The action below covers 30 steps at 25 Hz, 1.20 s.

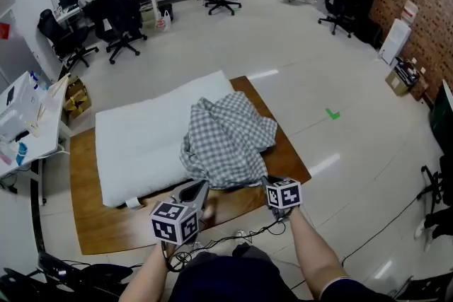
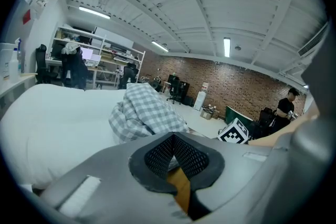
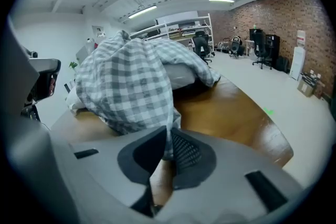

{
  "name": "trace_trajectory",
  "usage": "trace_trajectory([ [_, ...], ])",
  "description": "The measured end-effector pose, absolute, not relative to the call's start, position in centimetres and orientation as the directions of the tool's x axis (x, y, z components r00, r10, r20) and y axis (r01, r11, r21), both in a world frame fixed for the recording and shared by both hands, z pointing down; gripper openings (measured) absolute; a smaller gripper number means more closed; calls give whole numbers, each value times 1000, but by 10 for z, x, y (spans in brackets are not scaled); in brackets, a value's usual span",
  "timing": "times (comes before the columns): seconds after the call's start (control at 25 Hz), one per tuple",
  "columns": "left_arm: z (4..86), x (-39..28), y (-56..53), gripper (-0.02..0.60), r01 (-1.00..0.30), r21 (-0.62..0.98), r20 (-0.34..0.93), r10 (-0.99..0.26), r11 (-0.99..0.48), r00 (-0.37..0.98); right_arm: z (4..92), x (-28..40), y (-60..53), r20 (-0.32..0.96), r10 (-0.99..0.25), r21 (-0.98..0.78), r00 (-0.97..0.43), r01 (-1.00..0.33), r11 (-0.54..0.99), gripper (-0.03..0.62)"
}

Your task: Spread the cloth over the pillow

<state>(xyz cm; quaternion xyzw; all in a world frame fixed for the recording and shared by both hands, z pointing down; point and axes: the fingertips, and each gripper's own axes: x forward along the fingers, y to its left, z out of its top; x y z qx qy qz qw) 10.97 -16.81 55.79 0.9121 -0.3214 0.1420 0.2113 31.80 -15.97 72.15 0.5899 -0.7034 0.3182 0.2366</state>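
A grey-and-white checked cloth [image 1: 226, 141] lies bunched in a heap on the right end of a long white pillow [image 1: 141, 141], which rests on a wooden table [image 1: 106, 230]. The heap's near edge hangs toward me over the pillow's front. My left gripper [image 1: 200, 187] is shut at that near edge; in the left gripper view its pads [image 2: 181, 152] meet with a small pale bit of cloth [image 2: 144, 110] between them. My right gripper [image 1: 267, 182] is shut on the edge further right. A strip of the cloth [image 3: 126, 86] runs down between its pads [image 3: 184, 152].
The table's bare wood [image 3: 226, 113] shows right of the pillow and along the front. Cables [image 1: 241, 233] lie at the table's near edge. A desk [image 1: 28, 124] stands at the left, with office chairs [image 1: 120, 18] further back. A green mark [image 1: 333, 113] is on the floor.
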Motion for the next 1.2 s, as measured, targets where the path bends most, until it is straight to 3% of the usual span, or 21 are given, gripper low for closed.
trace_trajectory([
  [0.32, 551, 123, -182, 11, -621, 284, 373, -513, -730, 773, 643, 319, -181, 571, -805, -103, -163, -987, 127, 25],
  [0.64, 514, 134, -201, 11, -595, 258, 296, -524, -761, 798, 466, 309, -203, 287, -933, 17, -219, -972, 233, 23],
  [0.88, 481, 117, -222, 11, -615, 235, 231, -572, -752, 787, 333, 279, -224, 95, -945, 95, -314, -942, 323, 23],
  [1.2, 418, 97, -257, 11, -659, 167, 139, -644, -734, 753, 214, 228, -271, -9, -914, 230, -407, -890, 394, 24],
])
